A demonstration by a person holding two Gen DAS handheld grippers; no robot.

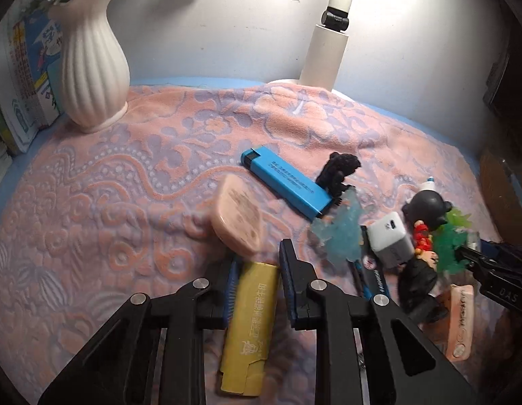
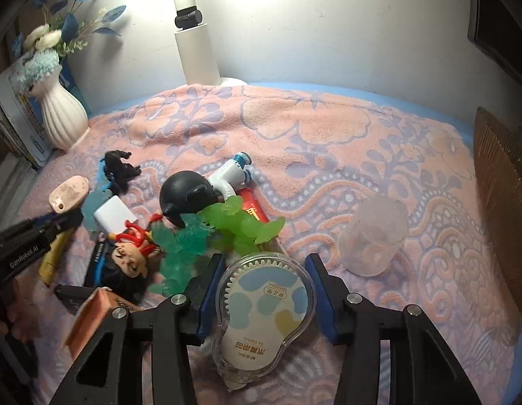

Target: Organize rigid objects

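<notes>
Mid-sorting, the left tongs (image 1: pixel 257 271) pinched a yellow lighter (image 1: pixel 249 324) and the right tongs (image 2: pixel 266 281) a correction-tape dispenser (image 2: pixel 264 307), each probably needing placing next.

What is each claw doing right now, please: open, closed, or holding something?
Left claw: closed on the yellow lighter.
Right claw: around the correction tape dispenser; whether it grips cannot be told.
</notes>
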